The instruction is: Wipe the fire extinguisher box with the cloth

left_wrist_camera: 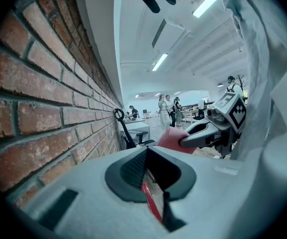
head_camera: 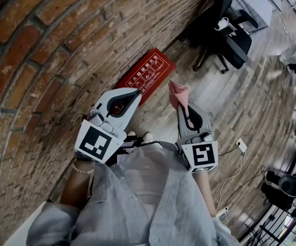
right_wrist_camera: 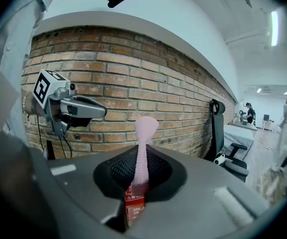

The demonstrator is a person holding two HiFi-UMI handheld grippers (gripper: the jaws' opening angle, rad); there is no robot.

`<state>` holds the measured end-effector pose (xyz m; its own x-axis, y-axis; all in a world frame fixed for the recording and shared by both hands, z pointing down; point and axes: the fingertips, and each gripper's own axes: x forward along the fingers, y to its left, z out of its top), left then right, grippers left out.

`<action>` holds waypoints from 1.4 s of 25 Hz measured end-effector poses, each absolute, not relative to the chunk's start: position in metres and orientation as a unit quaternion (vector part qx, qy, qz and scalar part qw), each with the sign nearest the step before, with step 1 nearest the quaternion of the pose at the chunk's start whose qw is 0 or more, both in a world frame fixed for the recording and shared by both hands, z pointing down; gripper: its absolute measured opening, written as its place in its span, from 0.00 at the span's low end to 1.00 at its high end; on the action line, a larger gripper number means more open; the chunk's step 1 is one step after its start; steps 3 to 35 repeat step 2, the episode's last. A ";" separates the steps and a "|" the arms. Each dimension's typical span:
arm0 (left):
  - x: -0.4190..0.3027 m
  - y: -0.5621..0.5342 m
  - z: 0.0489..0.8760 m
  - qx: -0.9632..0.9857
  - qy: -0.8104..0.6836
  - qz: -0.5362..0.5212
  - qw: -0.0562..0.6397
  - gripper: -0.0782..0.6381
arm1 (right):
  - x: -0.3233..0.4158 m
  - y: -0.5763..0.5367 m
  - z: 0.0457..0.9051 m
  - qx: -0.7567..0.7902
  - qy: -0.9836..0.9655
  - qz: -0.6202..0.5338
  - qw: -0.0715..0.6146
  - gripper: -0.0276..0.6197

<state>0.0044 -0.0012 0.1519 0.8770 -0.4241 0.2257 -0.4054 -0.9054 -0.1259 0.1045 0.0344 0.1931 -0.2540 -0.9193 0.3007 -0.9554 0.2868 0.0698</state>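
Grips a pink cloth (head_camera: 179, 93) in the right tongs (head_camera: 182, 105). Holds the left tongs (head_camera: 136, 93) closed, empty, near the red fire extinguisher box (head_camera: 149, 72).

Plank floor (head_camera: 224, 104) — red fire extinguisher box (head_camera: 146, 73) rests on it, black office chair (head_camera: 231, 41) beyond.

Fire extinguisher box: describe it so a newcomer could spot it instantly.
Follow the brick wall down to the wooden floor. At its foot sits the fire extinguisher box, red with white lettering on its face, unlike the black office chair beyond.
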 end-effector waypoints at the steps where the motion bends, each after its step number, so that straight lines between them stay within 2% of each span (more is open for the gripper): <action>1: 0.004 -0.001 0.152 -0.968 0.214 -0.125 0.037 0.11 | 0.104 0.035 0.193 0.594 -0.789 0.064 0.143 0.08; 35: 0.004 -0.001 0.152 -0.968 0.214 -0.125 0.037 0.11 | 0.104 0.035 0.193 0.594 -0.789 0.064 0.143 0.08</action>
